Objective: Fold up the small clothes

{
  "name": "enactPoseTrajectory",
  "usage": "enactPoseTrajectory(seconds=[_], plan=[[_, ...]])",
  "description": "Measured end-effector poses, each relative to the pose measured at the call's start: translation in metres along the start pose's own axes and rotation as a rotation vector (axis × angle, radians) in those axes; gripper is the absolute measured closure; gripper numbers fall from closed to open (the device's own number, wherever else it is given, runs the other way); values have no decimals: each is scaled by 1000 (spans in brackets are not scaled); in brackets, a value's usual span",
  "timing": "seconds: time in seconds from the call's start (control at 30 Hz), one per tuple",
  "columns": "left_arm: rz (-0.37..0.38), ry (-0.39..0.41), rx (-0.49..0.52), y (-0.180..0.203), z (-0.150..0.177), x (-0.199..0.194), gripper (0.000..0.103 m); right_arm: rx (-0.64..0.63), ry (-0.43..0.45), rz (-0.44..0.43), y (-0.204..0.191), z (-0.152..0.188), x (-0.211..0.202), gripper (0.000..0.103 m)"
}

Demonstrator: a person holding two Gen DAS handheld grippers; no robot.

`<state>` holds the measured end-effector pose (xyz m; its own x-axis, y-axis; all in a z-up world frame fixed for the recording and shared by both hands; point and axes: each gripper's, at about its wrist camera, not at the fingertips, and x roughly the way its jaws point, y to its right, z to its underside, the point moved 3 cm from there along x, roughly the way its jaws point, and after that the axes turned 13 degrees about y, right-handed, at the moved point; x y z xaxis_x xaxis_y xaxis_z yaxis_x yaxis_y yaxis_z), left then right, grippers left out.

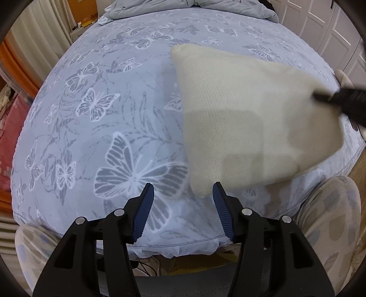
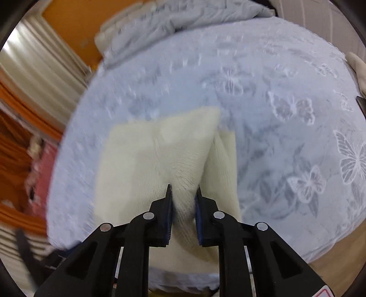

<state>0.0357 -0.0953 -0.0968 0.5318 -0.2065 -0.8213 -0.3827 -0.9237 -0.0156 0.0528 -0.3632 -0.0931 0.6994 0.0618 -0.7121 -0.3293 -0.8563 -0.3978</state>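
Right tongs, nearest the lens in the right wrist view: blue pads nearly together, pinching a raised ridge of the cream knit garment at its near right side. The cloth bunches between the pads and lifts off the bed; the rest lies flat, spreading left and away.

Left tongs: spread, nothing between the pads. They hang above the near left corner of the garment, not touching it as far as can be seen. In that view the right tongs show as a dark tip at the garment's far right edge, with that side raised.

The bed carries a blue butterfly-print sheet; a rumpled pale quilt lies at the far end. The person's patterned trouser legs stand at the near edge.

Step, as judged: a fold in progress, right side picked up. Next move likely calls for carrying the pinched edge across toward the left side, keeping the layer taut and edges aligned; left tongs may need to pin the near corner so the knit does not drag.
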Motion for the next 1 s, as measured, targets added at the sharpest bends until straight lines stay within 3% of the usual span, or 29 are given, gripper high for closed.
enactPoseTrajectory(seconds=[0.07, 0.13, 0.23, 0.33, 0.4, 0.47, 0.53, 0.6, 0.63, 0.67, 0.77, 0.8, 0.83, 0.87, 0.93, 1.0], plan=[[-3, -2, -1, 0, 0, 2, 51, 19, -63, 41, 18, 10, 21, 88], [-4, -5, -1, -1, 1, 3, 51, 12, -200, 107, 36, 36, 59, 86], [-13, -16, -5, -5, 3, 6, 51, 65, -179, 78, 39, 32, 55, 84], [-9, -19, -35, -15, 5, 4, 51, 67, -58, 69, 26, 10, 16, 77], [19, -21, -74, -21, 3, 2, 51, 37, 11, 21, 7, 1, -8, 77], [31, -15, -94, -23, -2, 1, 50, 20, 8, -50, -13, -4, -12, 77], [51, -1, -109, -20, -12, 0, 48, -28, -27, -81, -28, 0, 6, 81], [61, 9, -125, -15, -24, 1, 44, -67, -85, -55, -33, 8, 35, 85], [76, 17, -135, -10, -32, 1, 44, -66, -129, -21, -28, 14, 56, 94], [82, 22, -139, -7, -37, 1, 43, -83, -201, 73, -10, 28, 91, 103], [78, 29, -128, 4, -57, 5, 42, -25, -194, 44, 1, 22, 86, 103], [83, 35, -128, 5, -61, 5, 42, -9, -169, 44, 1, 14, 73, 101], [90, 47, -130, 5, -67, 3, 41, 0, -126, 44, 4, 8, 57, 90], [94, 57, -132, 5, -74, 3, 36, 20, -72, 44, 10, 1, 36, 86], [114, 60, -150, 4, -84, 7, 27, 104, -51, 59, 36, -1, 15, 49], [140, 35, -189, 3, -89, 19, 16, 171, -92, 49, 57, 6, 15, 42]])
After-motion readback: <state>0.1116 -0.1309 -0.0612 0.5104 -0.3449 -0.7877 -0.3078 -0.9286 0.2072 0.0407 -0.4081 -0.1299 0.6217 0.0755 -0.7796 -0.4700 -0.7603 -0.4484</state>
